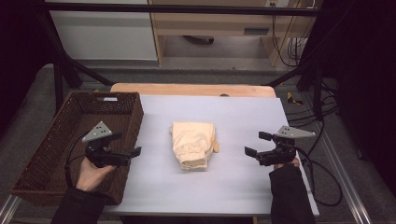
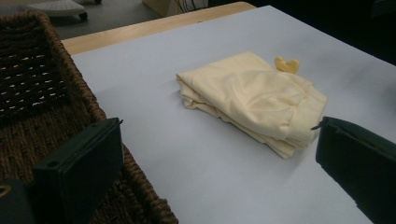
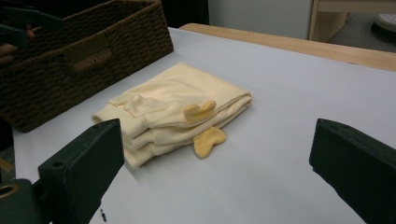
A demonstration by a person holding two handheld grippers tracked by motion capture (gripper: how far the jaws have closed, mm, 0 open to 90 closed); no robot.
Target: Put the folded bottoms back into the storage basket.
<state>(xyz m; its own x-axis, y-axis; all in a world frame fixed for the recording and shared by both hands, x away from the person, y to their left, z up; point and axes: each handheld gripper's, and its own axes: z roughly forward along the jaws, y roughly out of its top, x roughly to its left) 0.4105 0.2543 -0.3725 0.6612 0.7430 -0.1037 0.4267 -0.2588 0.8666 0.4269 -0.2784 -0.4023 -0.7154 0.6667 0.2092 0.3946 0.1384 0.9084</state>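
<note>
Cloth (image 1: 193,144) lies folded mid-table, long axis running away from me, between my claws: left claw (image 1: 127,150) by the basket (image 1: 56,135), right claw (image 1: 254,143) on the far side, both gaping wide and empty, about equally near

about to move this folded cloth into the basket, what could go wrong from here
1. The folded cloth lies in loose layers; a grip on one edge may unfold it.
2. Its small yellow tabs stick out and could snag.
3. The left gripper hovers at the basket rim and might bump it.
</note>
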